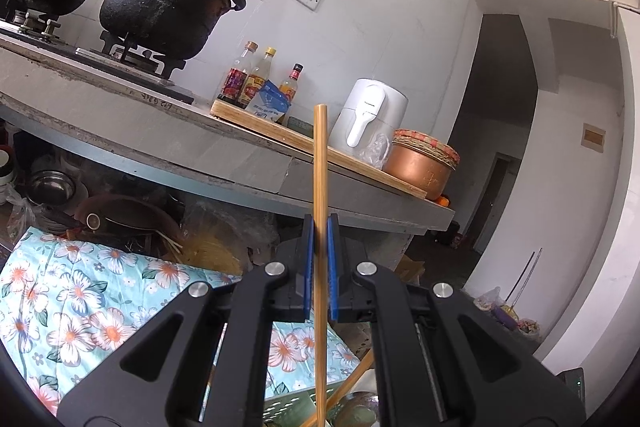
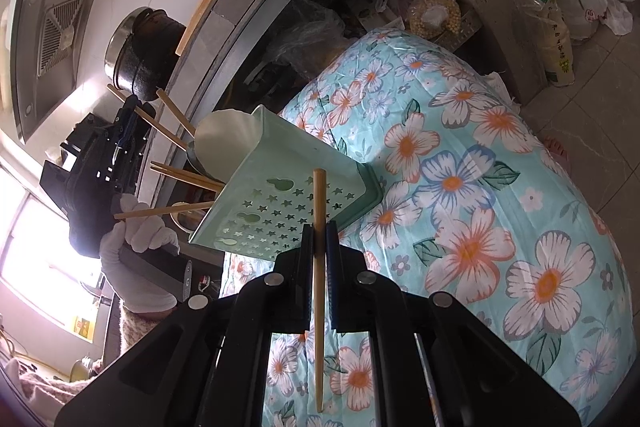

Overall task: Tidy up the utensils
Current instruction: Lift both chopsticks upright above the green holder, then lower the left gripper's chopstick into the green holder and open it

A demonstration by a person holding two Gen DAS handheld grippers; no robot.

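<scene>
Nearest the left wrist camera, the left gripper [image 1: 320,227] is clamping its blue pads [image 1: 307,267] on a bamboo chopstick [image 1: 320,163], which is standing upright through the jaws, its top end rising above the counter edge. In the right wrist view, the right gripper [image 2: 320,231] is likewise pinching a second chopstick [image 2: 319,267] between its closed fingers, the stick running up and down through the jaws.

Just beyond the right gripper, a pale green utensil holder [image 2: 280,203] with star-shaped holes is lying tilted on a floral cloth [image 2: 480,187]. Several more chopsticks [image 2: 188,179] and a white ladle [image 2: 224,143] are sticking out of its open end. To its left, a white-gloved hand [image 2: 136,231] is holding the left gripper body.

Farther off in the left view, a concrete counter [image 1: 160,131] is carrying a wooden board [image 1: 320,147], sauce bottles [image 1: 256,79], a white kettle [image 1: 368,119], a copper-coloured pot [image 1: 420,167] and a blackened cooking pot [image 1: 168,3] on a gas stove [image 1: 120,59].
</scene>
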